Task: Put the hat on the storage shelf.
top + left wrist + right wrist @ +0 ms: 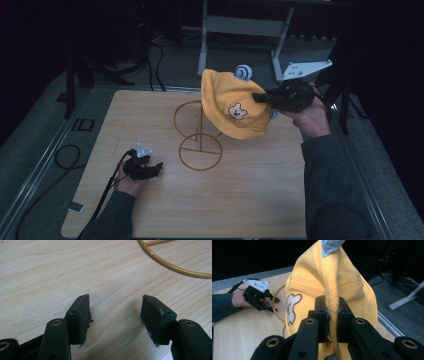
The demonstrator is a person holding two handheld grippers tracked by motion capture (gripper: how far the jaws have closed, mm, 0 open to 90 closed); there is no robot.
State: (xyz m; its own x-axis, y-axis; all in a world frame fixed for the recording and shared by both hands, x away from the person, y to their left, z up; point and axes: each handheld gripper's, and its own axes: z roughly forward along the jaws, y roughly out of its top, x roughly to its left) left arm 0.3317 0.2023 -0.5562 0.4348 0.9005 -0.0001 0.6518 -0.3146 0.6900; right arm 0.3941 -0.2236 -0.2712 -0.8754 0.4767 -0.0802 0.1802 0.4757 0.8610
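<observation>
The right tongs (331,315) are clamped tight on a fold of the brim of a yellow cotton child's sun hat with a cartoon bear face (234,106), holding it in the air above and just in front of the thin gold wire hat stand with two rings and an upright post (199,134). The left tongs (115,315) rest low on the pale wooden desk (250,195), jaws well apart and gripping nothing, with the stand's base ring just ahead of them and to one side. To hang the hat well, I would judge that the right tongs should carry it over the stand's upper ring, let the crown open downward, and lower it until the ring sits inside the crown before easing the grip; the idle left tongs could steady the base ring so the light stand does not tip or slide. As for writing, the bear patch on the hat carries no readable words, and dark marks on the floor beyond the desk's far left corner look like "ID", though the view is too dim to be sure.
</observation>
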